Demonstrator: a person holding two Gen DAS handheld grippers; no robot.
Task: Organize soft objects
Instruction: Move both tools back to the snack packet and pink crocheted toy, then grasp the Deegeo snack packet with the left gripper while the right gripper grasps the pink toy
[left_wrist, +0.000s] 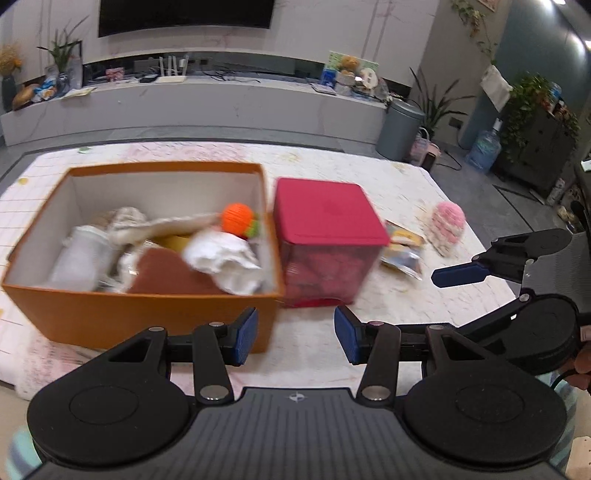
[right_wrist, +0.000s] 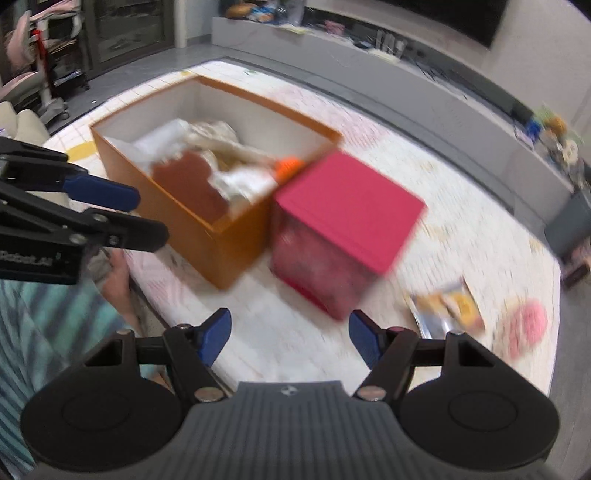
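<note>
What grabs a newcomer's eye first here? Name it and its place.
The open orange cardboard box stuffed with soft items, an orange knitted ball on top, sits left on the table. Beside it on the right stands the magenta-lidded plastic cube container. Further right lies a pink-and-white knitted piece.

Living room, pale walls and grey floor

Dark wall-mounted television (left_wrist: 186, 16) above a long grey-white media bench (left_wrist: 192, 99) carrying potted plants, a white router (left_wrist: 173, 72) and clutter; grey lidded bin (left_wrist: 400, 129) at its right end; water jug (left_wrist: 484, 149) beside a dark cabinet (left_wrist: 541, 147) hung with trailing greenery; worktop (left_wrist: 406, 184) covered in a light patterned cloth; dark glazed shelving (right_wrist: 122, 29) on the opposite side.
</note>
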